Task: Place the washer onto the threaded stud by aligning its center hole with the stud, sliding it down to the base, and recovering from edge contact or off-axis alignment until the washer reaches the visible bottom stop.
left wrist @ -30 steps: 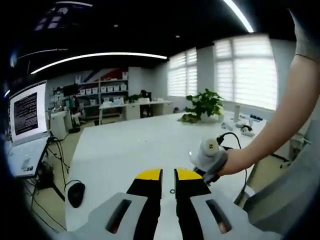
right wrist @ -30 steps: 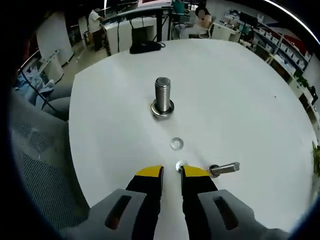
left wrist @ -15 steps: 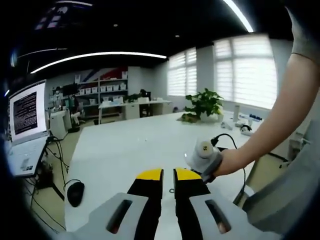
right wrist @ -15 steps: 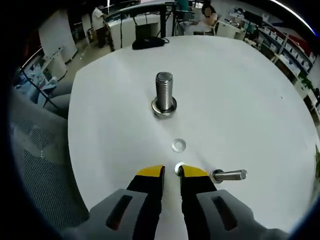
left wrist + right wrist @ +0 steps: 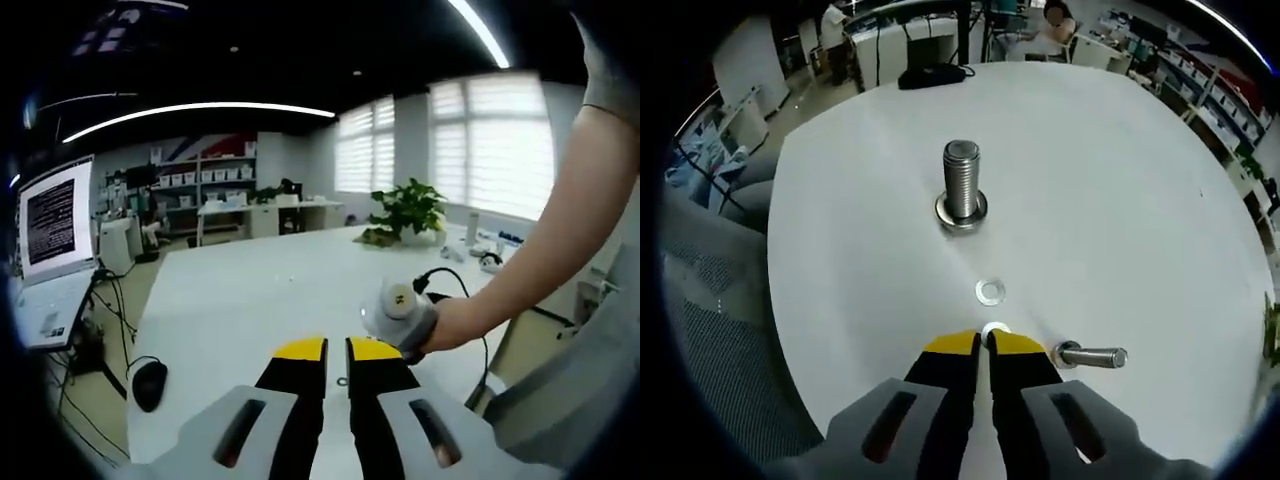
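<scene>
In the right gripper view an upright threaded stud (image 5: 962, 180) stands on the white table (image 5: 1120, 200), with a ring at its base (image 5: 960, 214). A loose washer (image 5: 989, 292) lies between the stud and my right gripper (image 5: 987, 343). The yellow-tipped jaws are pressed together on a second washer (image 5: 994, 329), whose edge pokes out past the tips. In the left gripper view my left gripper (image 5: 336, 350) is shut with nothing in it, held above the table. The right gripper (image 5: 397, 311), in a person's hand, shows just to its right.
A bolt (image 5: 1095, 355) lies on its side right of the right jaws. A mouse (image 5: 148, 385) and an open laptop (image 5: 52, 235) sit at the table's left edge, a potted plant (image 5: 408, 209) at its far end. A grey chair (image 5: 710, 330) stands by the table.
The right jaws have closed from a small gap onto the washer at their tips. In the left gripper view the hand with the right gripper has drifted left, closer to my left jaws.
</scene>
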### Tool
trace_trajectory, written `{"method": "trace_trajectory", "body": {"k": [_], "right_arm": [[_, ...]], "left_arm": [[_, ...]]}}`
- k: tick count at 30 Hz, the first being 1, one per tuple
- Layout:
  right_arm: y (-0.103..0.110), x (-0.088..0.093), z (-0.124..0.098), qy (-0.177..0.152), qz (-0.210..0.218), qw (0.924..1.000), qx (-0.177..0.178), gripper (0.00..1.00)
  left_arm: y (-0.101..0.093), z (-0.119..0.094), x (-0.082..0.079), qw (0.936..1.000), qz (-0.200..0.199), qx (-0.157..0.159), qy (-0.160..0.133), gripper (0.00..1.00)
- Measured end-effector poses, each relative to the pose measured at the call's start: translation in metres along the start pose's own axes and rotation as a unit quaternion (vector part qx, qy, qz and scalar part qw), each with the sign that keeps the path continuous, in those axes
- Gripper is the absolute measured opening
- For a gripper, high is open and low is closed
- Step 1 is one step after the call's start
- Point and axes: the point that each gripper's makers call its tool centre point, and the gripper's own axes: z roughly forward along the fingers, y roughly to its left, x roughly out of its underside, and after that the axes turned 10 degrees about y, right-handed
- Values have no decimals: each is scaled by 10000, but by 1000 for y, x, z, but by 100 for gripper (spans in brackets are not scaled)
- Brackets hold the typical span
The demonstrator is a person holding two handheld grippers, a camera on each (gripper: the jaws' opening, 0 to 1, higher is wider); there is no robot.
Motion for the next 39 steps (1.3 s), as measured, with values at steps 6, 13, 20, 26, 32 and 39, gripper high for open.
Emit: {"method": "trace_trajectory", "body": {"k": [6,13,20,26,32,39], "right_arm": [[1,2,0,65,-113,9999,31,5],[-3,0,-13,-82,-431,9988,218,4],[-6,-5,-23,-294,-323,9988,241,4],[-8,-1,-35,-465,-211,9983,274,4],[-13,-4,-56,-781,-275,9956,445,4],[-31,-8,-71,-865,-334,9934,674,5]], "left_arm": [[0,0,0,10000,42,-2,8,5],[0,1,2,10000,37,-1,33,4],[0,2,2,10000,43,10,46,4],[-2,3,3,9999,85,47,72,4],[-3,4,3,9999,84,61,70,4],[-7,5,2,9998,146,109,69,4]]}}
